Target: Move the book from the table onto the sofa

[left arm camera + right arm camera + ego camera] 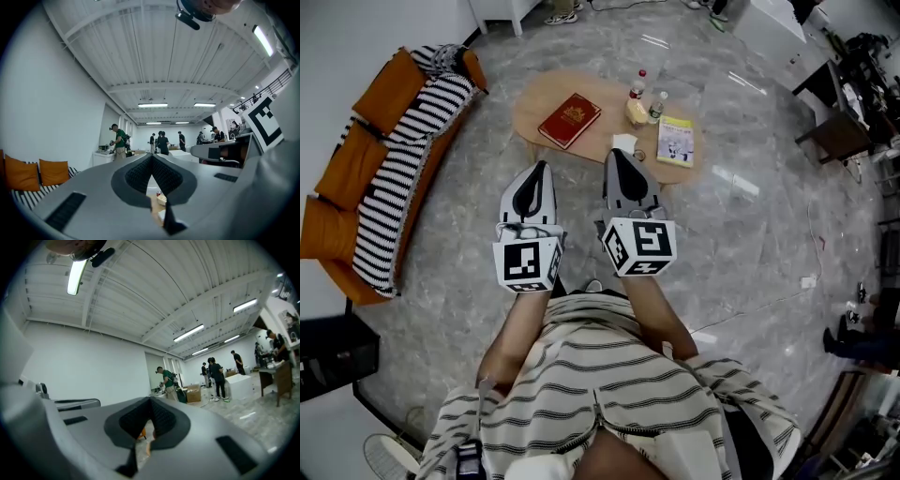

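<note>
Sofa (356,178) far left, bare floor (478,164) between it and the bench (534,101). The red book (570,119) lies by the bench's left edge, with bottles (637,89) and a yellow booklet (676,141) at its right end. Left gripper (541,167) and right gripper (615,153) hover off the near edge, jaws pressed together, empty.

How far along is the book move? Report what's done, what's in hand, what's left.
Done: nothing. The red book lies on the table, and no book shows on the sofa.
In hand: the left gripper and right gripper are shut and empty, short of the table.
Left: reach the book, grip it, carry it to the sofa.
</note>
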A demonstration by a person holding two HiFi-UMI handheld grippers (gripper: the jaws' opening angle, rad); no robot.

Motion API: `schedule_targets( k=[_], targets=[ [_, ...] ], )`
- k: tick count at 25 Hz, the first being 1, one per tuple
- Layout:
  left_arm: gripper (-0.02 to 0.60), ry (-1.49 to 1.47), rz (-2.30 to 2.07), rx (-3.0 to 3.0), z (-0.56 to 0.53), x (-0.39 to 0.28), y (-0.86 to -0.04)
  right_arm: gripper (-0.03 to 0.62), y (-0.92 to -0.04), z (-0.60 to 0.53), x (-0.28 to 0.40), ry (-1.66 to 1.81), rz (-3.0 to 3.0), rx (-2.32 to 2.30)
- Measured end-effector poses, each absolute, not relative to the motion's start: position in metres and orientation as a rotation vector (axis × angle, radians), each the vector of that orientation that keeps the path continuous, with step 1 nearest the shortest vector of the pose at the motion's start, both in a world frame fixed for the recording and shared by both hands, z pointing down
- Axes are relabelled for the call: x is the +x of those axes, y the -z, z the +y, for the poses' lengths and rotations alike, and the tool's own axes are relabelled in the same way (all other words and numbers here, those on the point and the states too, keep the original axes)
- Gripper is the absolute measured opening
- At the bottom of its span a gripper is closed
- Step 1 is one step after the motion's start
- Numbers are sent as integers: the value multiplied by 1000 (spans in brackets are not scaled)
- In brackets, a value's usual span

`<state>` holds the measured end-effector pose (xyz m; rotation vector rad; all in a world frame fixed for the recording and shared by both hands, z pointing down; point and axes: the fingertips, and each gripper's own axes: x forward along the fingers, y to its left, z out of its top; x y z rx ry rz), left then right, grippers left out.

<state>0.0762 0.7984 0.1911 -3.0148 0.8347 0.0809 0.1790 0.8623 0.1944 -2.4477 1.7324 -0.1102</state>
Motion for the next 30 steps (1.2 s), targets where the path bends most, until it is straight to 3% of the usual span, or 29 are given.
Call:
schedule_targets(
  k=[30],
  targets=[
    [3, 30, 460, -3198, 457, 241, -226, 5, -238, 547, 319, 297, 1427, -2692]
  ],
)
